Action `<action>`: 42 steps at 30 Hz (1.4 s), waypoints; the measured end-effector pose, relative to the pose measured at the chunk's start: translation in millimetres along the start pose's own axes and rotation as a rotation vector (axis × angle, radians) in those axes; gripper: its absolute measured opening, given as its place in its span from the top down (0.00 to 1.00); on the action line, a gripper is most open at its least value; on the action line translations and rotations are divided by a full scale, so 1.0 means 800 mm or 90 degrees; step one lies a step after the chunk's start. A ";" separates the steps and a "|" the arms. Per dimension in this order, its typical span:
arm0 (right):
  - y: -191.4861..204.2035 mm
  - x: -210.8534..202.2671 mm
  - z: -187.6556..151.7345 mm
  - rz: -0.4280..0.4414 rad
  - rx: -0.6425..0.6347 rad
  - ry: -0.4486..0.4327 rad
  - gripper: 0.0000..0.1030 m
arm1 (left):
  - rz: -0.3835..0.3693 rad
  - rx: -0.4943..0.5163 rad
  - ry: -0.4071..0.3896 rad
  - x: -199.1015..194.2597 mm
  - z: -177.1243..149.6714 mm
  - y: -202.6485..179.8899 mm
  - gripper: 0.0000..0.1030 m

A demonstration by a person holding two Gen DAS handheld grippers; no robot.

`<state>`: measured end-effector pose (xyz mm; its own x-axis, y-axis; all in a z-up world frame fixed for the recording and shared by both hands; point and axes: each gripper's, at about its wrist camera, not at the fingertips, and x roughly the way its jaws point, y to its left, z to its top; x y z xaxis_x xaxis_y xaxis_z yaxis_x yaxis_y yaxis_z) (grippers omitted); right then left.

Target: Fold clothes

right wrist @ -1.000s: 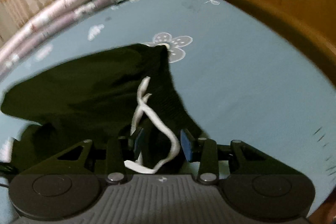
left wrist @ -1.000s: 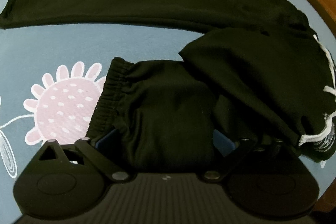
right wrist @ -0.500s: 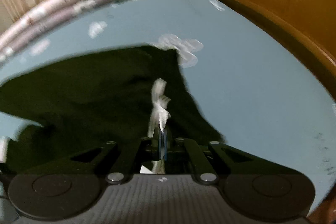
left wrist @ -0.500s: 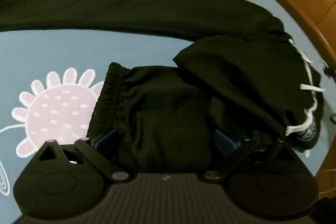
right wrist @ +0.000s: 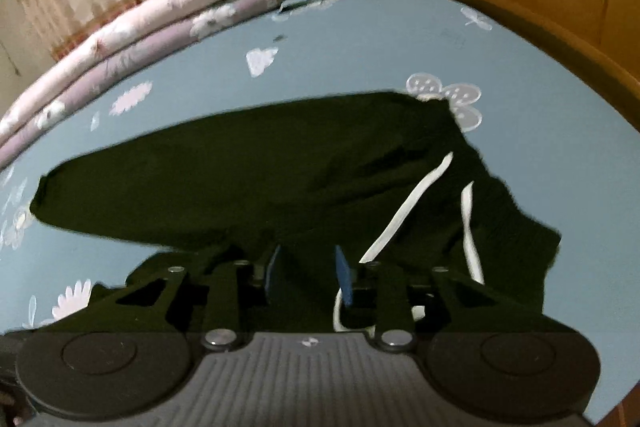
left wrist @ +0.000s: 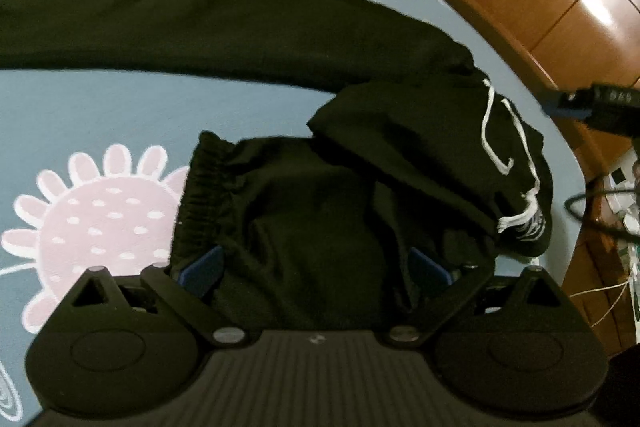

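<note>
The black trousers [left wrist: 248, 27] lay across the blue bedsheet [left wrist: 100, 107], bunched at lower right. The left gripper [left wrist: 316, 267] stood wide, unclenched, astride cloth. The right gripper [right wrist: 308, 273] had just been opening, fabric between its parted pads; the drawstring [right wrist: 404, 211] beside it risked snagging and dragging the waistband askew.

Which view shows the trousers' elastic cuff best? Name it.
Left wrist view: the gathered elastic cuff lies sharp and unobstructed beside the pink flower print. The right wrist view shows only the other leg's far end, blurred.

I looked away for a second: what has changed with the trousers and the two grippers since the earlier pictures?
The right gripper shut on the white drawstring, then its jaws have just been opening, letting it go. The left gripper stayed wide open over the black trousers, which kept their fold.
</note>
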<state>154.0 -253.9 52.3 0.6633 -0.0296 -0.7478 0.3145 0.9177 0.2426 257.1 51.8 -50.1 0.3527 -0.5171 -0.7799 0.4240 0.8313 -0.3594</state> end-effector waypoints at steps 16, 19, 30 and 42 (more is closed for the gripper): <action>0.003 0.000 -0.021 0.030 -0.010 0.019 0.56 | 0.096 -0.114 -0.026 -0.023 -0.020 0.071 0.61; -0.006 0.002 -0.024 0.039 -0.001 0.023 0.56 | 0.097 -0.117 -0.021 -0.017 -0.018 0.065 0.61; -0.027 0.006 -0.032 0.063 0.012 0.030 0.54 | 0.099 -0.089 -0.027 0.007 0.010 0.050 0.61; -0.057 0.012 -0.039 0.068 0.030 0.032 0.49 | 0.141 -0.035 -0.005 0.013 0.009 0.024 0.62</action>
<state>124.7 -283.3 15.1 0.6603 0.0884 -0.7457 0.2763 0.8947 0.3508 275.2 60.7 -61.7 0.4392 -0.3217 -0.8388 0.2891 0.9346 -0.2071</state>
